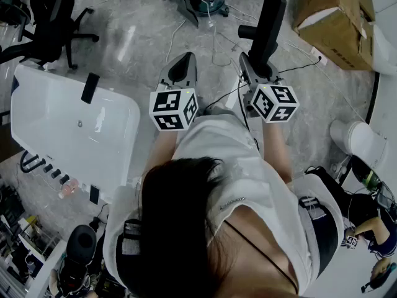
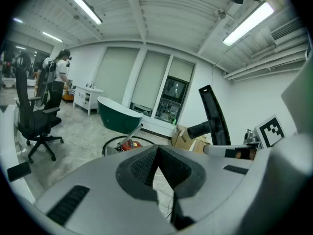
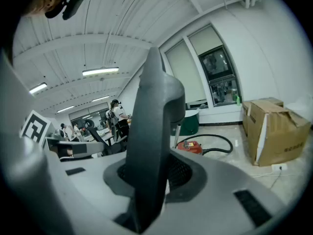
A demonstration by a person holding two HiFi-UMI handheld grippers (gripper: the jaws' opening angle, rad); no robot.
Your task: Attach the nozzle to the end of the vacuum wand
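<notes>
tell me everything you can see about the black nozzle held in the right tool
The nozzle is a long, flat, black piece that looks like plastic. A short round tube stub branches off one side. It stands nearly upright, leaning slightly, and is held up in the air. Its lower end is clamped between the pads of the right tool. Nothing else touches it.

Both forearms reach forward from the body, side by side. The left gripper (image 1: 181,64) points slightly downward, its jaws pressed together with nothing between them. The right gripper (image 1: 259,73) is held just beside it, tilted down the same way, its jaws clamped on the nozzle (image 1: 268,27), which stands up from between them.
</notes>
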